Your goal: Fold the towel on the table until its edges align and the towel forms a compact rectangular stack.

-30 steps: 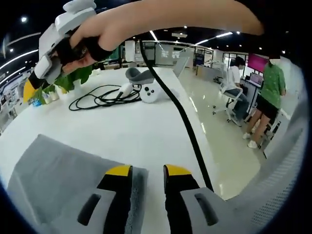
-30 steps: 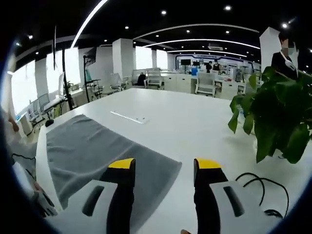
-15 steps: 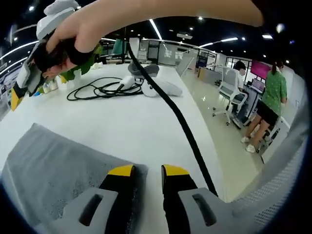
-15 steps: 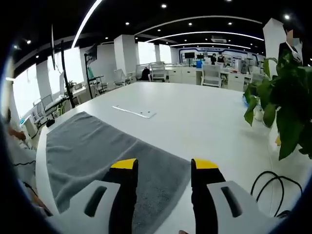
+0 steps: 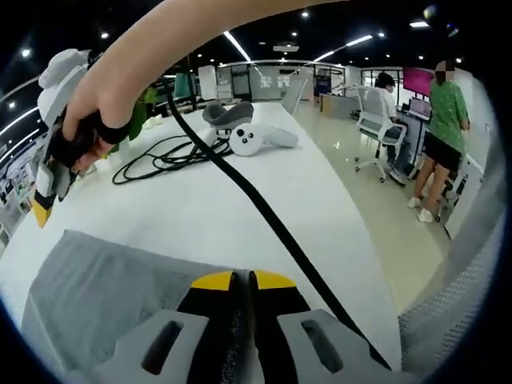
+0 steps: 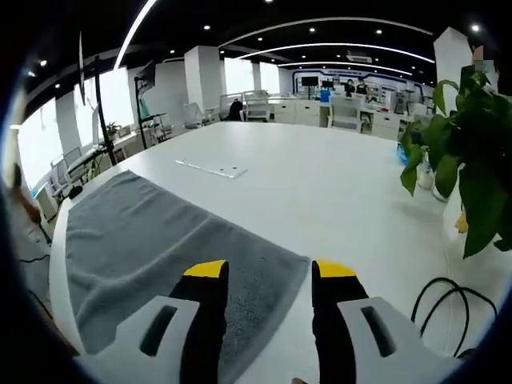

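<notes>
Towel (image 5: 112,300), grey, is lying flat on the white table (image 5: 200,212), its near corner reaching in between the jaws of the left gripper (image 5: 242,279). In the left gripper view, the right gripper (image 5: 50,172) is hanging at far left in a person's hand (image 5: 94,120), above the table. A coil of black cable (image 5: 164,156) is resting further along the tabletop beside a white controller (image 5: 248,140), and a thick black cord (image 5: 264,216) is running diagonally down toward the left gripper. The left gripper's yellow-tipped jaws are pressing nearly together, pinching the towel's corner. A person in green (image 5: 444,136) is standing at far right.

In the right gripper view, the towel (image 6: 160,248) is spreading across the left part of the table (image 6: 320,192). The right gripper (image 6: 268,270) is holding its jaws wide apart, gripping nothing, with the towel's corner lying under the gap. A green plant (image 6: 468,168) is standing at far right.
</notes>
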Demonstrator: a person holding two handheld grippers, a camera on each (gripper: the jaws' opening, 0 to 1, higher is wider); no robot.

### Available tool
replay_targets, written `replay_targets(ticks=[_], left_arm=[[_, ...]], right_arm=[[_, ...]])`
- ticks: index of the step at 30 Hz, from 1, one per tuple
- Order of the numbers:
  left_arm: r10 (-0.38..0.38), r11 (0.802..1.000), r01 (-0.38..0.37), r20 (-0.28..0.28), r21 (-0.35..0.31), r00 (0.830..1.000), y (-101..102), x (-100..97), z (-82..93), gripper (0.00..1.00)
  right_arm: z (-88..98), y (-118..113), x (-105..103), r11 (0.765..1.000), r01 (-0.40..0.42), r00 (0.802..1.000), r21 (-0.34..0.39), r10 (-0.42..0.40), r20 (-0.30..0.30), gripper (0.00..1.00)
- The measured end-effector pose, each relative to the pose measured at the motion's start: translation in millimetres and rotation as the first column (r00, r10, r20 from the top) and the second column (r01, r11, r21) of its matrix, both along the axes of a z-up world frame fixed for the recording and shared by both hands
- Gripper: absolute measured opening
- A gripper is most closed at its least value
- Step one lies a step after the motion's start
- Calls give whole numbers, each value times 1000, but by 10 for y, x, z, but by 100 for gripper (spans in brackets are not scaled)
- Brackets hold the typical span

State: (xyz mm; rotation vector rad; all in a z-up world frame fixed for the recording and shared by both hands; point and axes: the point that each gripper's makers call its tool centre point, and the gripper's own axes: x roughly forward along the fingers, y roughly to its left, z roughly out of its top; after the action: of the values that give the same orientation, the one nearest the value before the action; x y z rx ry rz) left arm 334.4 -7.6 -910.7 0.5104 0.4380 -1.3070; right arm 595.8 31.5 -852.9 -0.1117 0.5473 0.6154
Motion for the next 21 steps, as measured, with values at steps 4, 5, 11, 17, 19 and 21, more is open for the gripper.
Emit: replay_targets(ticks=[4, 5, 11, 17, 19, 21], left_arm=[[13, 1000, -13, -13, -4, 1000, 8, 14, 2, 6], [14, 1000, -14, -12, -3, 1000, 5, 13, -2, 5], [19, 1000, -19, -24, -10, 1000, 4, 17, -7, 5], [-7, 1000, 6, -5, -10, 1000, -1, 13, -14, 5], [-11, 1000, 11, -5, -11, 1000, -3, 14, -12, 5], [-13, 1000, 13, -5, -13, 1000, -6, 17, -14, 5]], right_arm=[[-93, -10, 48, 1000, 12, 1000, -7, -12, -14, 41], [-109, -10, 53, 1000, 12, 1000, -10, -12, -16, 41], [-257, -70, 116, 999, 40, 998, -28, -41, -42, 37], [-322, -110, 252, 997, 79, 996, -12, -80, -47, 32], [-349, -120, 299, 996, 87, 995, -11, -88, -44, 31], [-408, -145, 369, 996, 92, 995, -17, -93, -45, 28]])
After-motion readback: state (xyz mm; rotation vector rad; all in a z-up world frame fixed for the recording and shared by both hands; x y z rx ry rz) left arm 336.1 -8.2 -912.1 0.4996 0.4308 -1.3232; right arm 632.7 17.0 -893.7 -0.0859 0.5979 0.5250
